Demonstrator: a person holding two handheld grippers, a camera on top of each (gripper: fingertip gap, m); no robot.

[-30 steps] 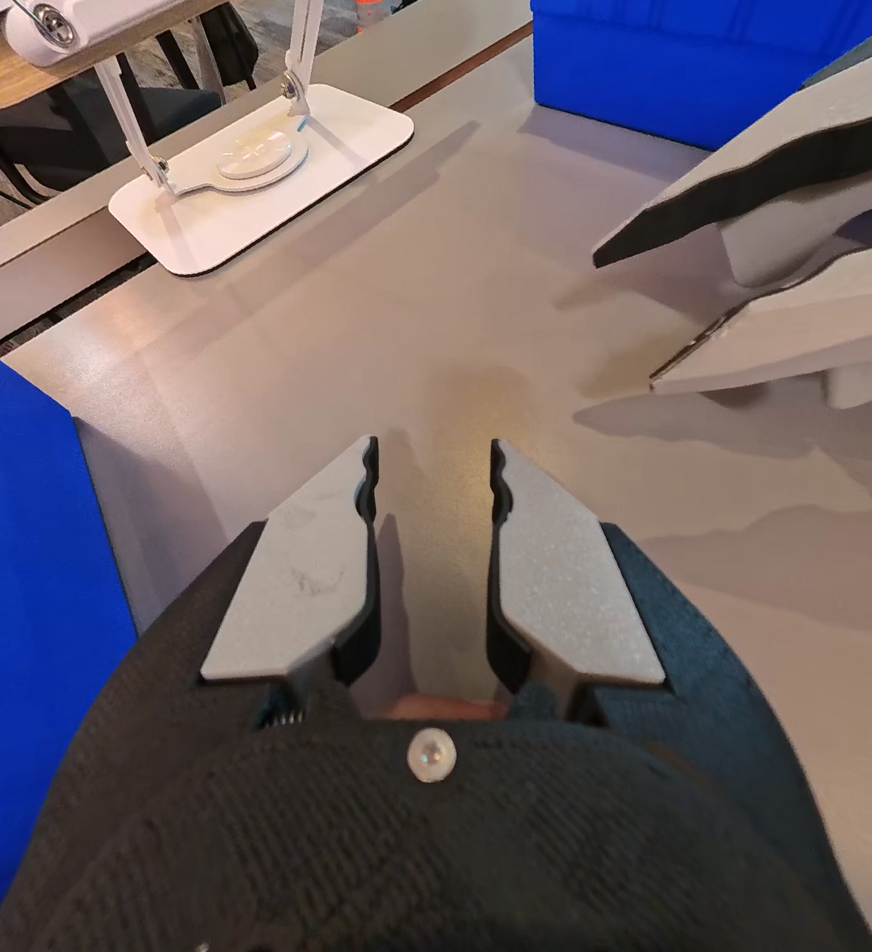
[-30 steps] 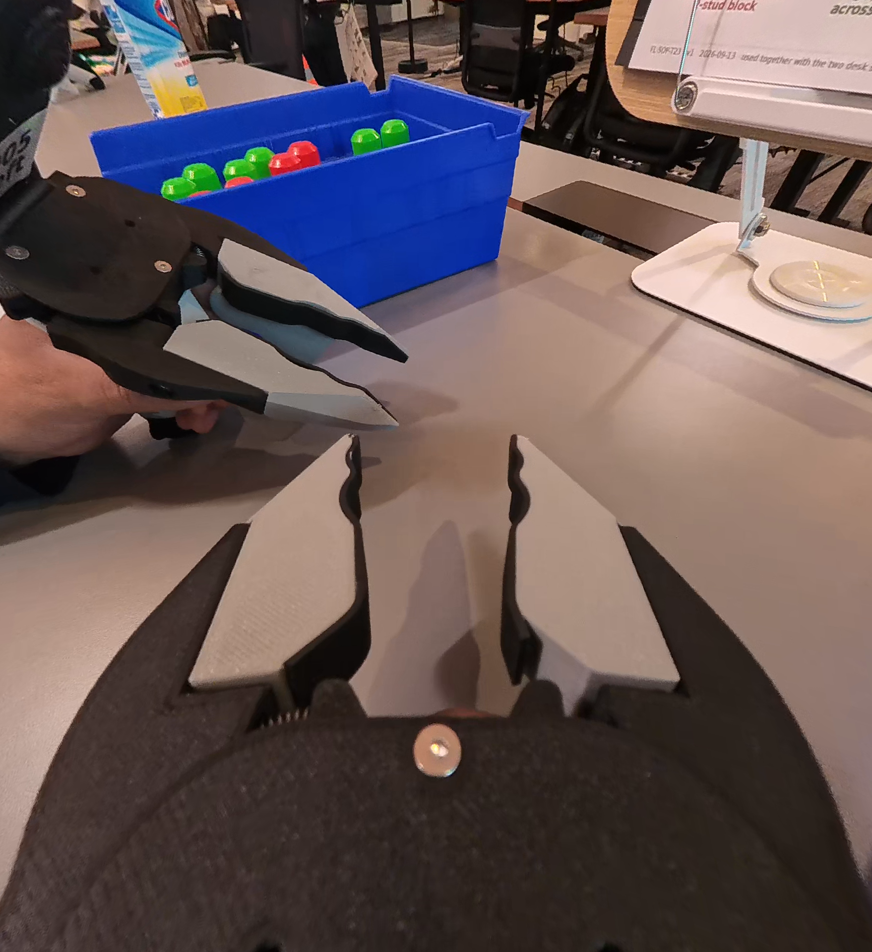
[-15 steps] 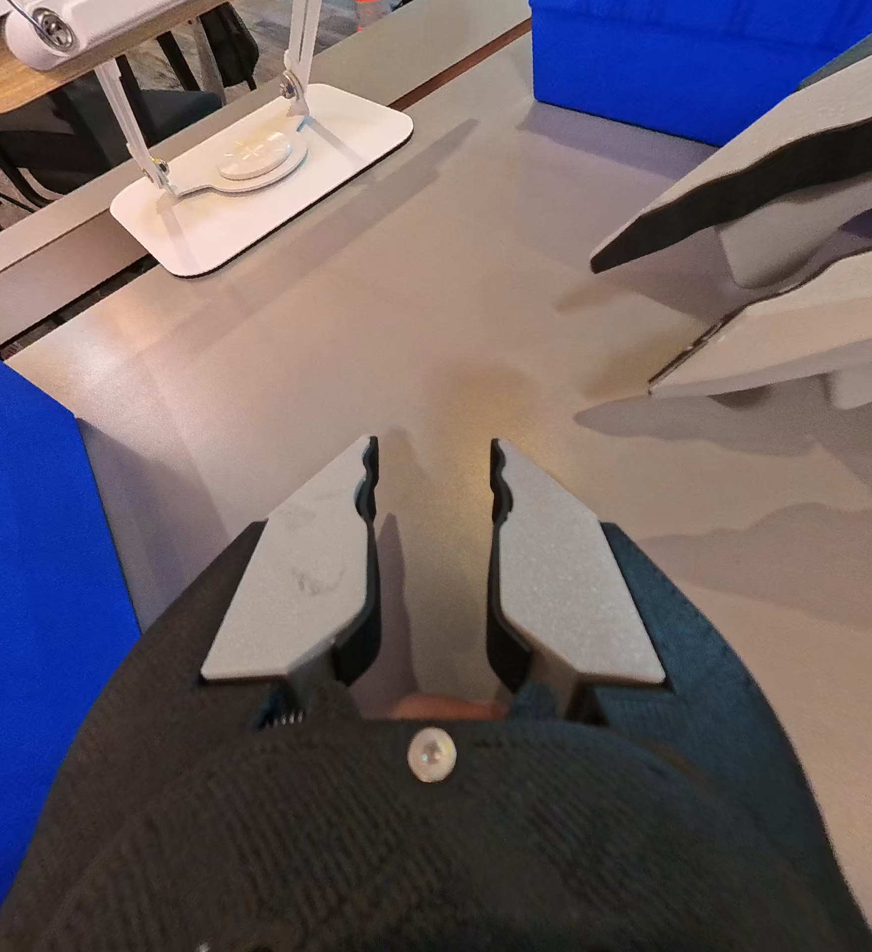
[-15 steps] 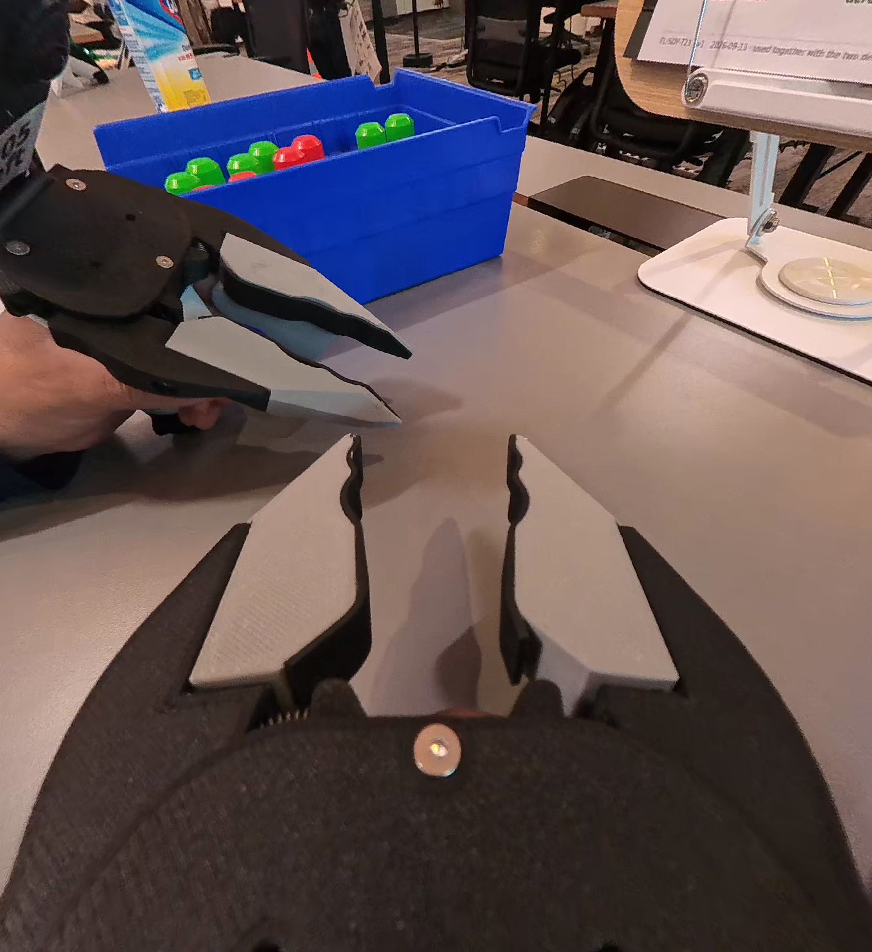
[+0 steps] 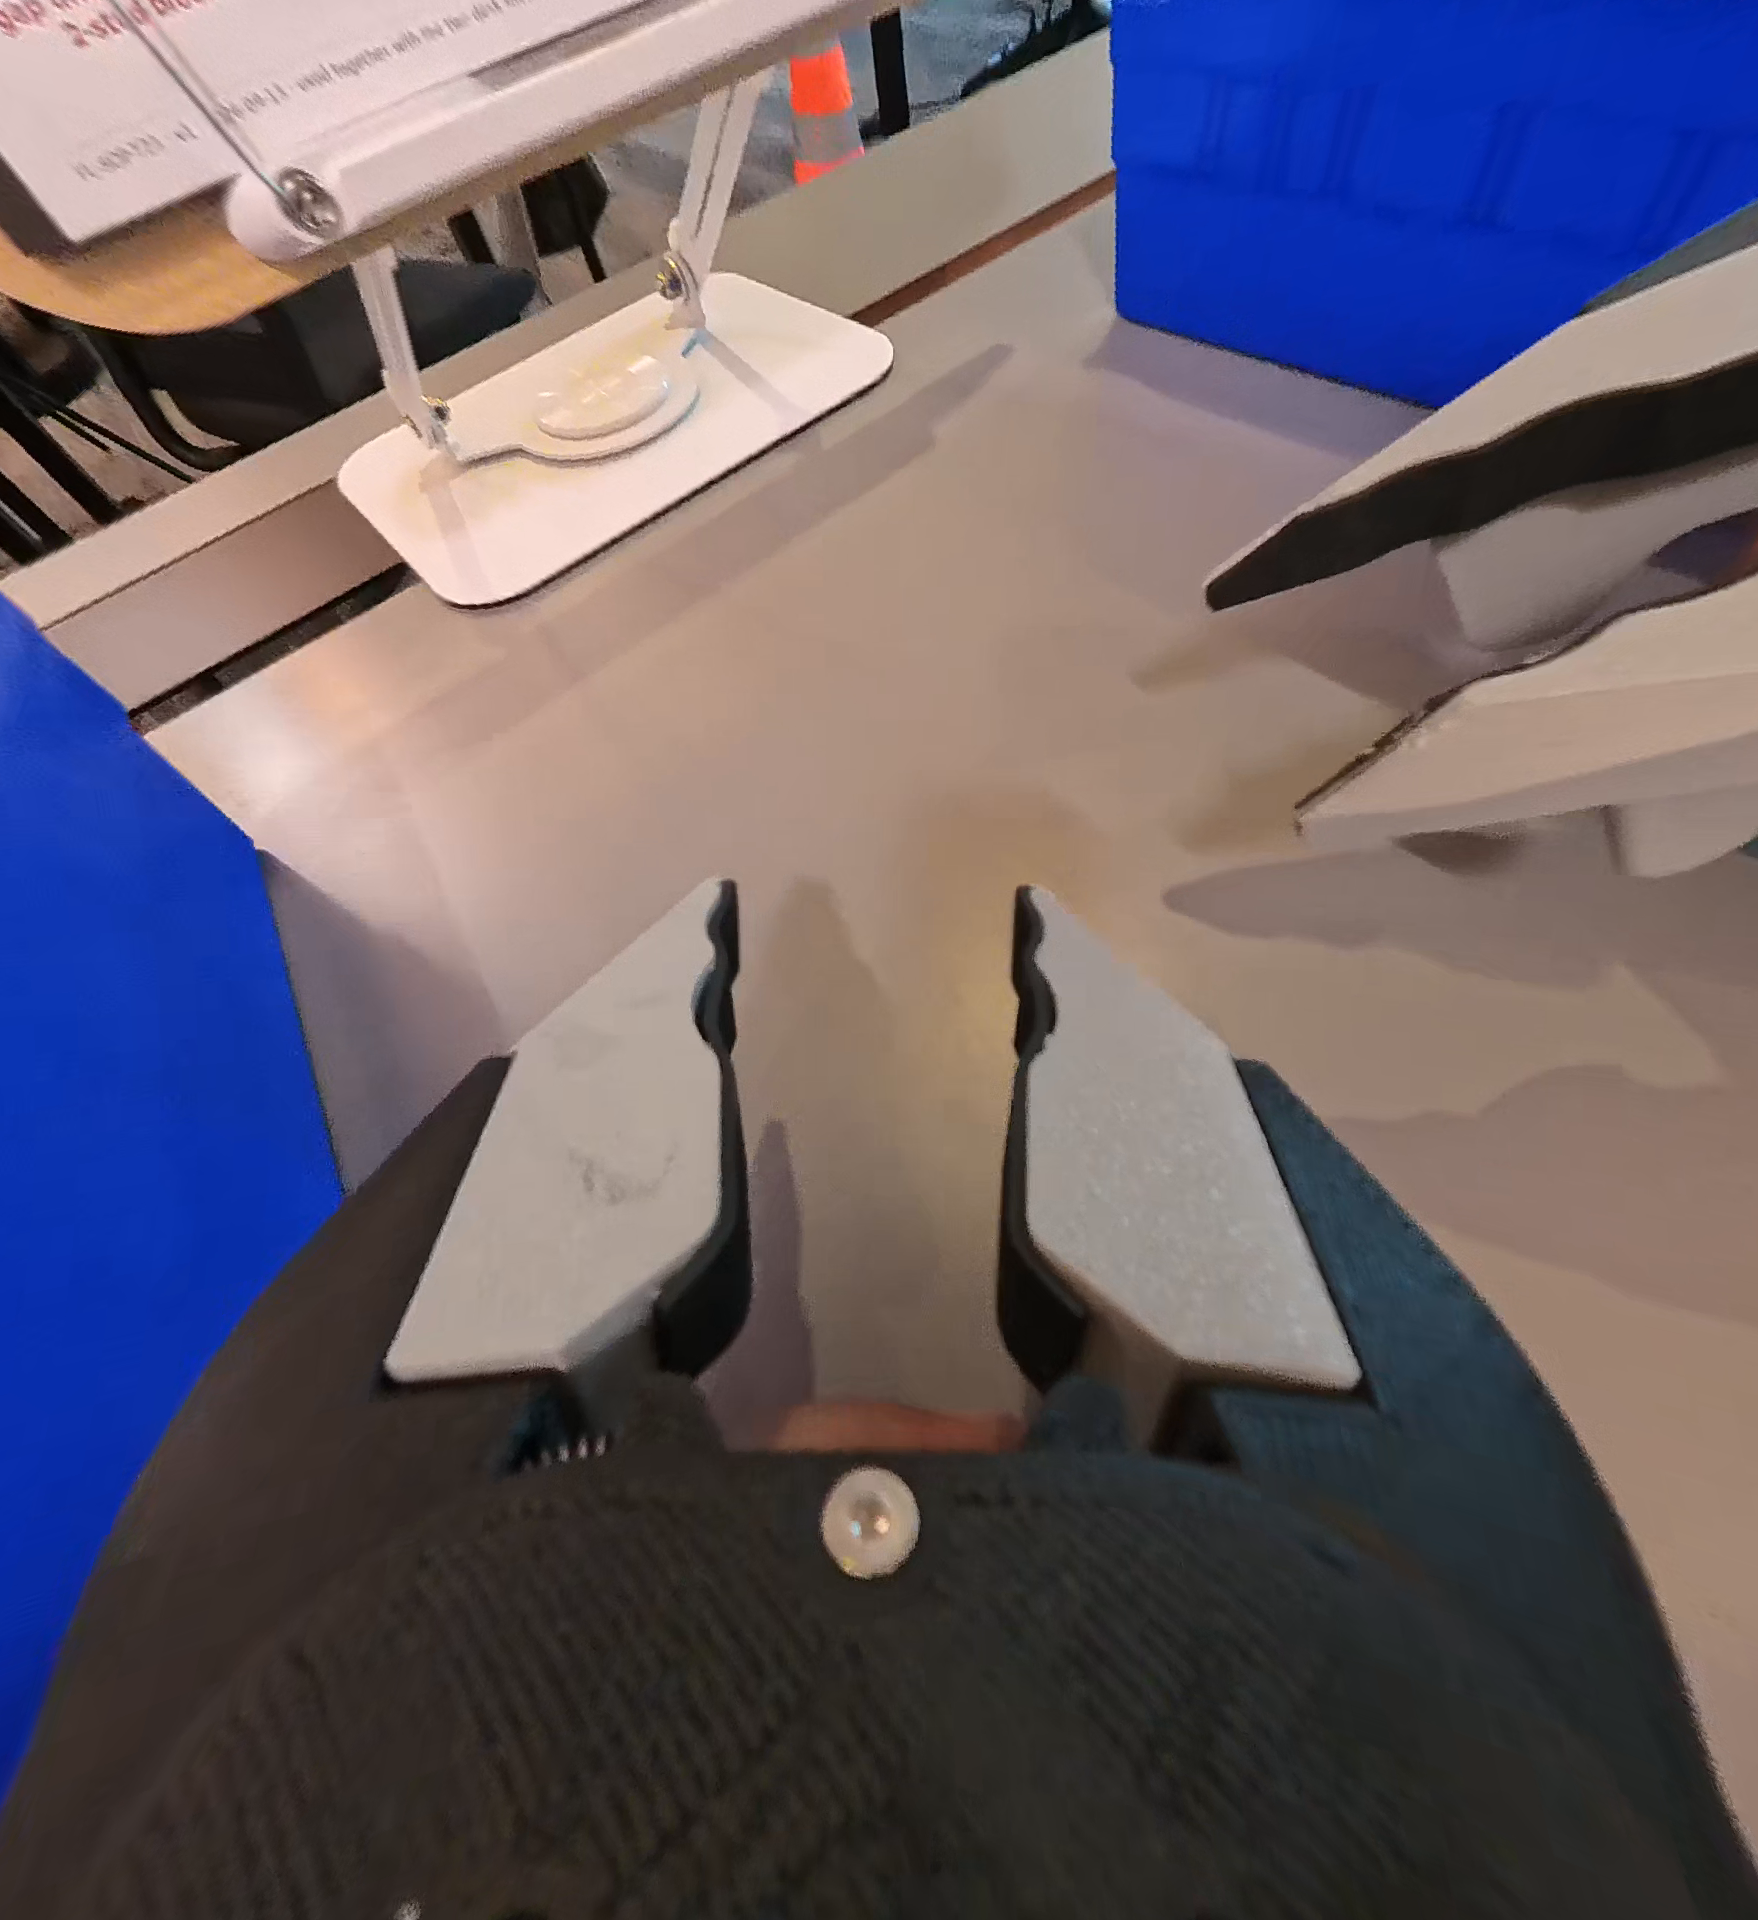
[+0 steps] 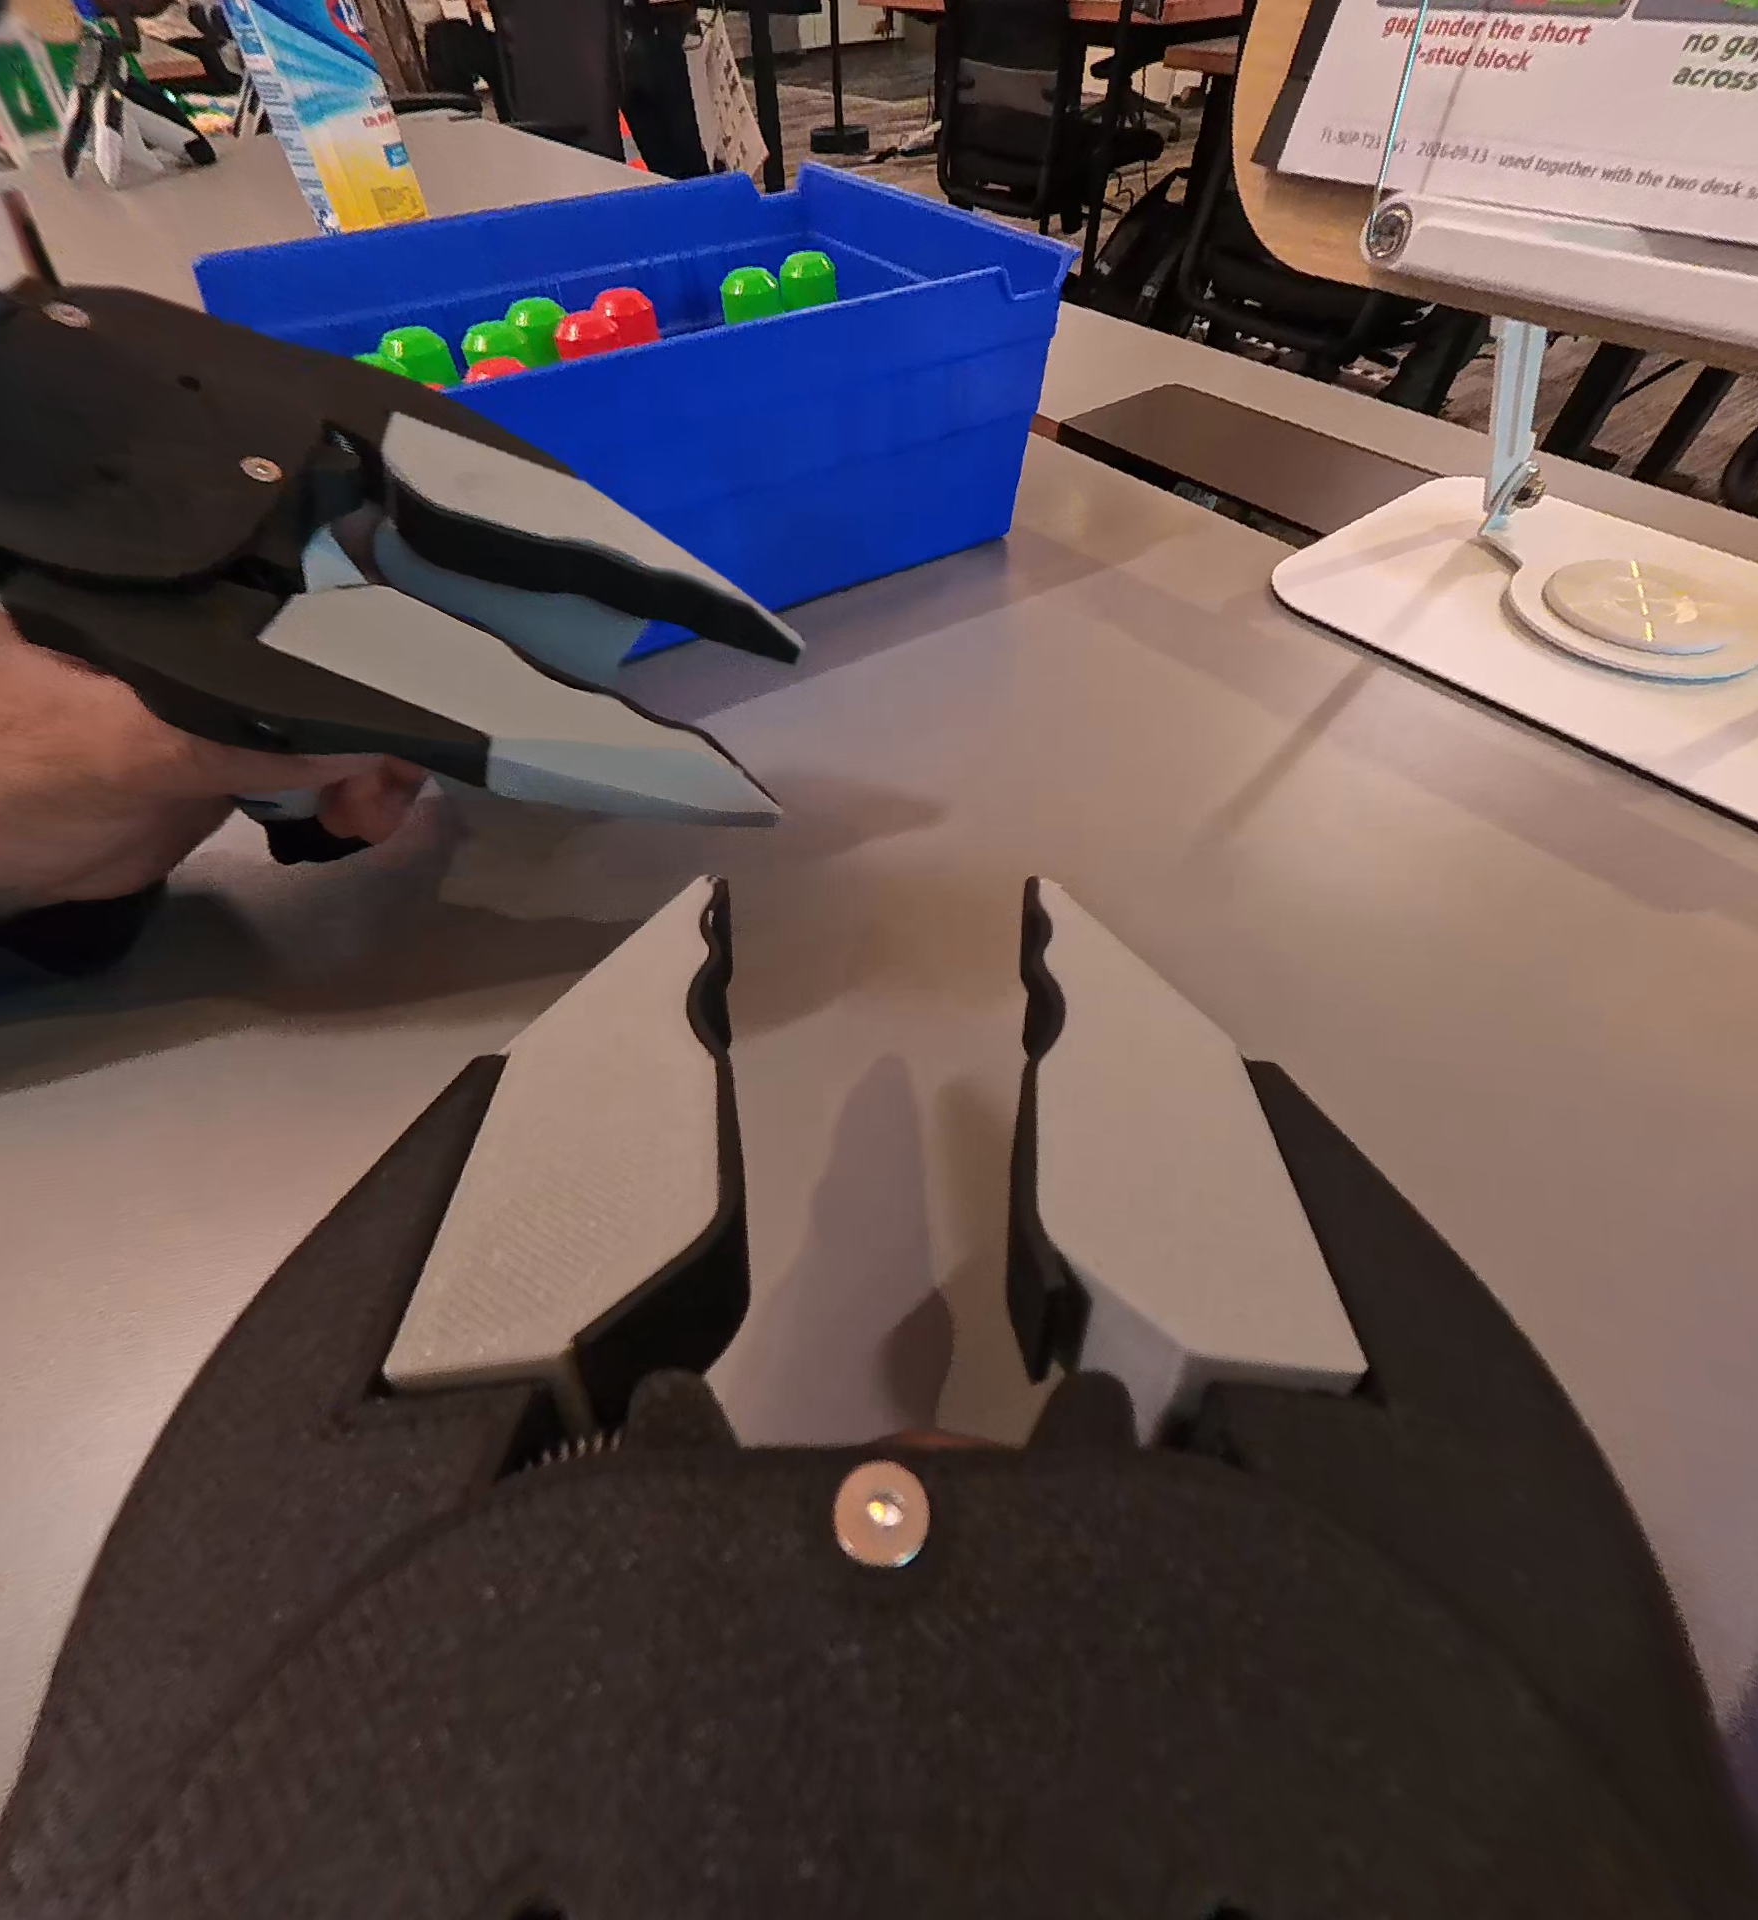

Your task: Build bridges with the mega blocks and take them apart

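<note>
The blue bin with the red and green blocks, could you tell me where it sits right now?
In the right wrist view the blue bin sits on the grey table, upper left, just behind the open left gripper and left of the white stand base.

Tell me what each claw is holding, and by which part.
Nothing is held. The left claw and right claw are both open and empty over the grey table; the blocks sit in the blue bin.
</note>
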